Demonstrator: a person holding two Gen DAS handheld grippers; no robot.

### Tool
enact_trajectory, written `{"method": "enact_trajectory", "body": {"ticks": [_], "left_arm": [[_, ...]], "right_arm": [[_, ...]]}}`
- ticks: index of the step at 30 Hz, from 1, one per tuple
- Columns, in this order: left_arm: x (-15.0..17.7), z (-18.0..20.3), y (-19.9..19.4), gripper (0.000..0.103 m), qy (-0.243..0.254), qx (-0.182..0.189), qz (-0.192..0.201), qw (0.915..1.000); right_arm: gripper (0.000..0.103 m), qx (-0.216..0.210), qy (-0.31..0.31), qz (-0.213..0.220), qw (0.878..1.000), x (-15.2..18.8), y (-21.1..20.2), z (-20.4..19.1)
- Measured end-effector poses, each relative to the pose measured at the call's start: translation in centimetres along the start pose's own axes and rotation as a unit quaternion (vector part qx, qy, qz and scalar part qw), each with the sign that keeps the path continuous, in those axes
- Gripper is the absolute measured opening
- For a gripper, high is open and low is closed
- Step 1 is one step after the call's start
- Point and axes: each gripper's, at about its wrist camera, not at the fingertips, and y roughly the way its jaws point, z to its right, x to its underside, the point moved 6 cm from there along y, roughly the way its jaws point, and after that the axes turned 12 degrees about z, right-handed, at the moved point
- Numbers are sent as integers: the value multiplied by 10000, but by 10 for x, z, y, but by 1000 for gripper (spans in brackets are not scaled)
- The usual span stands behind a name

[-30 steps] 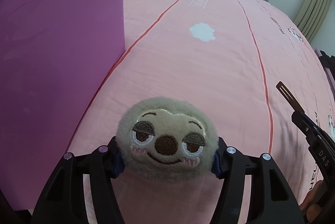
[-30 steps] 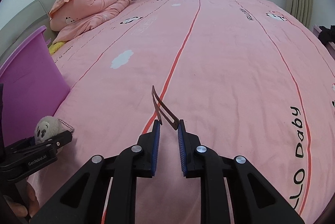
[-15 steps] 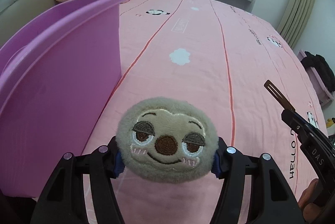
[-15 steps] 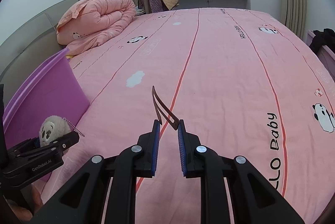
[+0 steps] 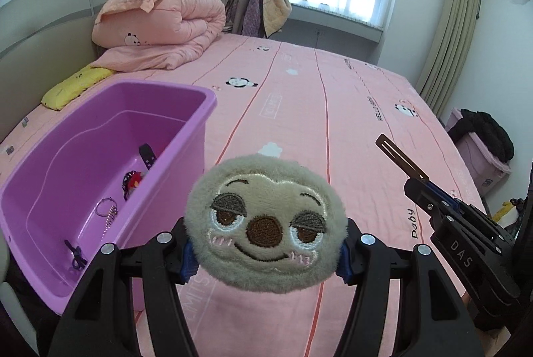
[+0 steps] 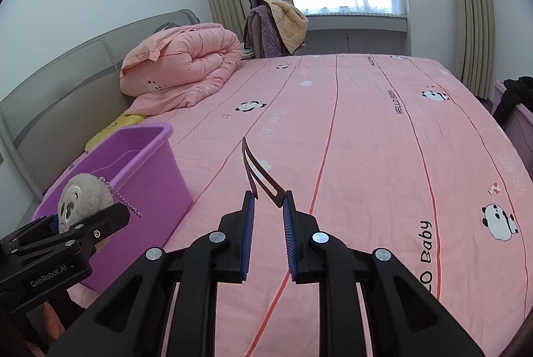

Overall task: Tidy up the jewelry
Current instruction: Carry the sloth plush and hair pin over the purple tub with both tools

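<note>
We see the left claw (image 5: 265, 252) clamped on a round plush sloth charm (image 5: 265, 223), its pads pressing the plush from both sides; the embroidered face looks back at the left wrist camera. From the right wrist view a bead chain (image 6: 125, 198) hangs off the charm. The charm is held in the air just beside the purple bin (image 5: 186, 97), near its front corner, above the pink bed sheet (image 5: 333, 110).

The right claw (image 6: 268, 202) is clamped on a brown hair clip (image 6: 258, 172), which is gripped at its base and sticks up and forward past the fingertips. It is held over the sheet, apart from the bin.

Inside the bin we note a red and black piece (image 5: 133, 180), a ring with a small chain (image 5: 107, 207), a black strap (image 5: 146, 155) and a dark purple item (image 5: 76, 255). A folded pink quilt (image 5: 160, 27) lies at the head of the bed.
</note>
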Motion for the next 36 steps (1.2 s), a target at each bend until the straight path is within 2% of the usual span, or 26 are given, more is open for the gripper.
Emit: {"method": "enact_trajectory", "body": {"ticks": [4, 8, 19, 28, 36], "left_arm": [[-21, -19, -25, 60, -68, -82, 221, 9997], [-38, -47, -46, 60, -29, -316, 388, 9987], [-64, -148, -70, 60, -209, -1071, 601, 9922], [-55, -212, -60, 60, -504, -1444, 421, 9873], [-36, -251, -47, 60, -855, -1656, 243, 9822]], "right_arm": [[17, -176, -121, 163, 9996, -22, -11, -29], [17, -410, -59, 251, 9988, -36, -10, -60], [17, -1010, -300, 73, 9944, -42, 27, -160], [17, -1373, -676, -292, 9878, -34, 63, -229], [17, -1431, -1002, -731, 9819, -13, 101, -263]]}}
